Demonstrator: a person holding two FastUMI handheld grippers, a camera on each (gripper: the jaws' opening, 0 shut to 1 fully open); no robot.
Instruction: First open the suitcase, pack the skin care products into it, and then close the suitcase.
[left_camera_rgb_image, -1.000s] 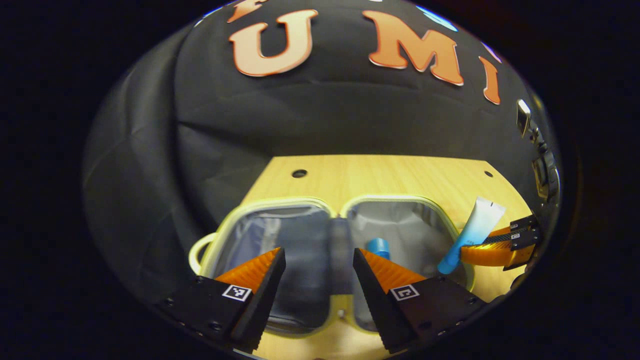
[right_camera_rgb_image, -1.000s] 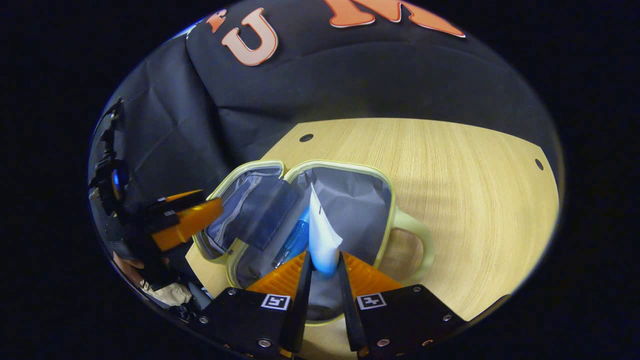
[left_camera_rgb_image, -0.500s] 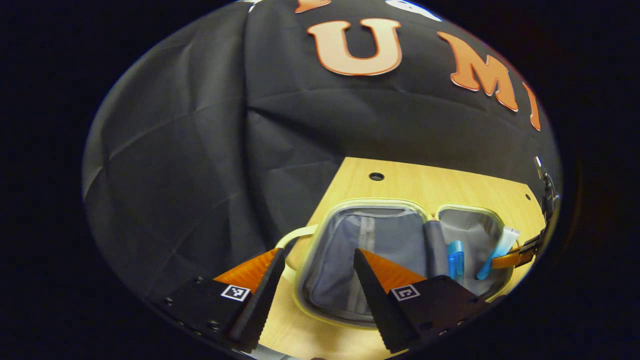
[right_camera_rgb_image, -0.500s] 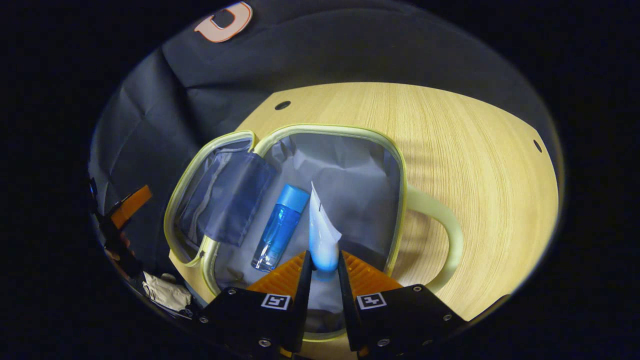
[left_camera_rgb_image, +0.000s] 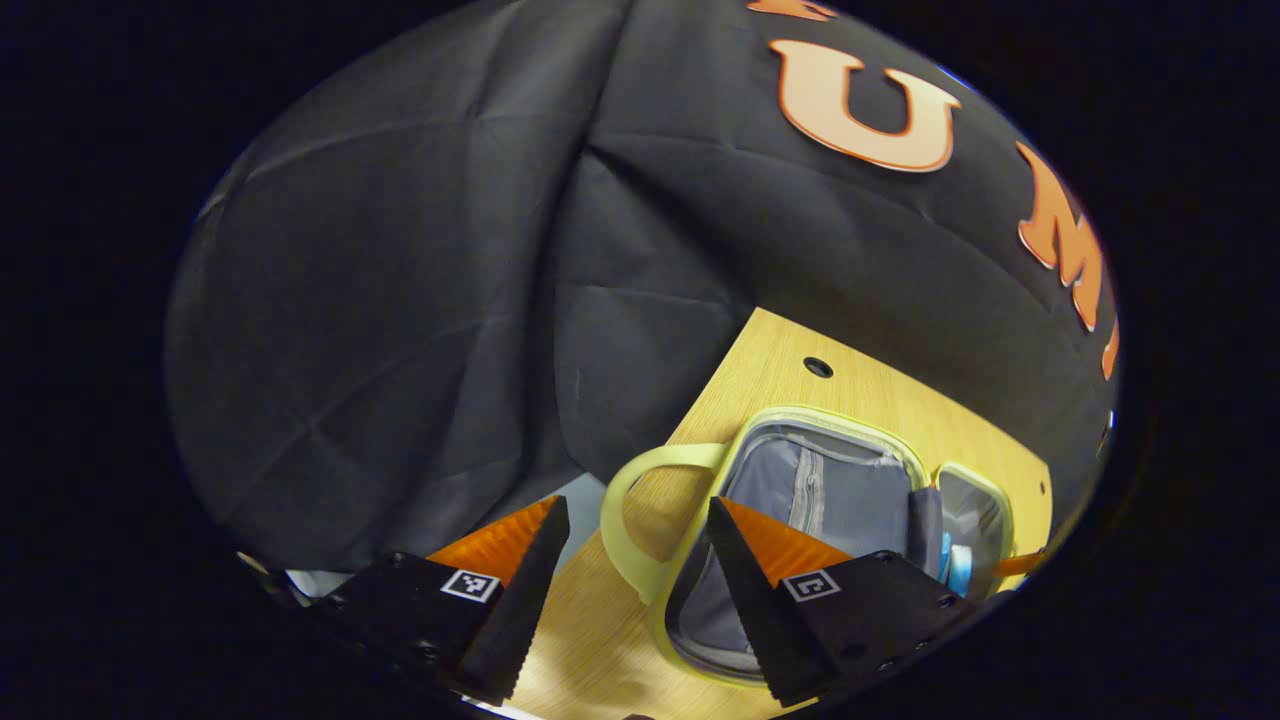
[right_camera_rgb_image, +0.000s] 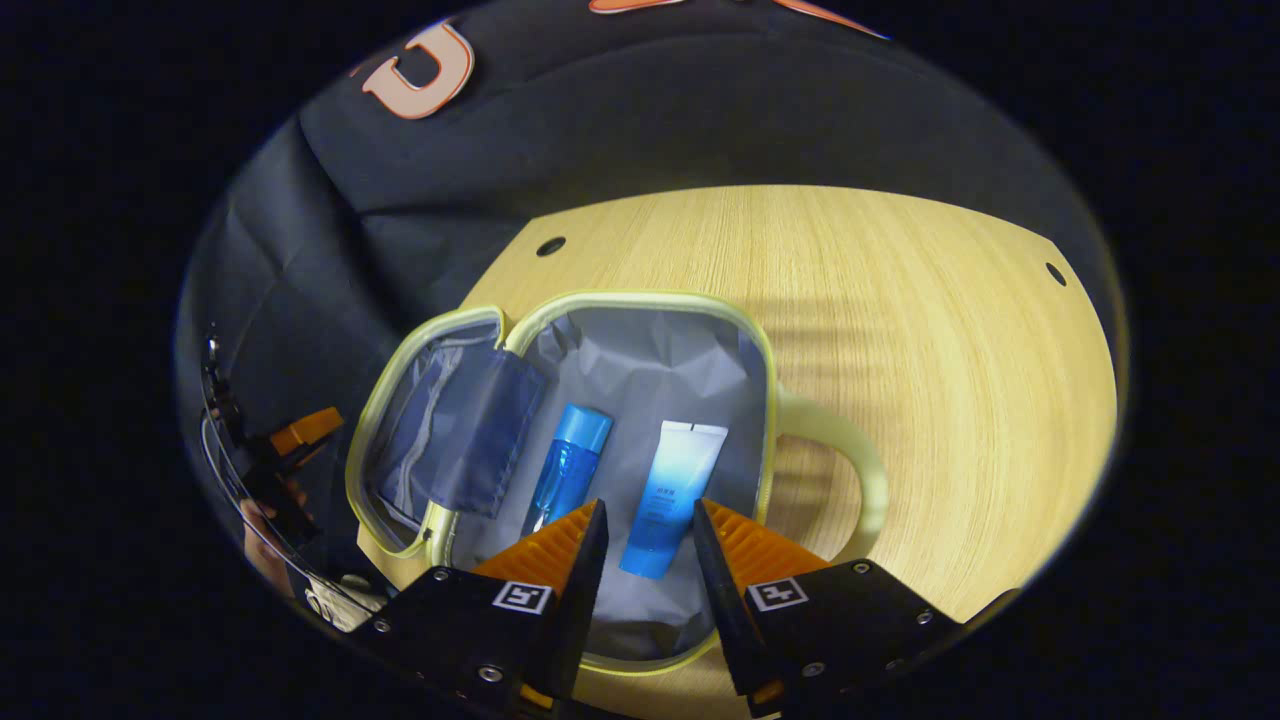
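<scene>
Release done: right tool (right_camera_rgb_image: 645, 525), now open, has dropped the white-and-blue plastic tube (right_camera_rgb_image: 672, 483) just ahead, beside the blue bottle (right_camera_rgb_image: 566, 467) in the yellow-rimmed grey-lined suitcase (right_camera_rgb_image: 640, 305); closing comes next.

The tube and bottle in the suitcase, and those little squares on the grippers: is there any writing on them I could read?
Tube: a faint mark near its top, too small to read.
Bottle: no legible text.
Right gripper squares: black-and-white patterns, not words.
Left gripper squares: the same, no words.
</scene>
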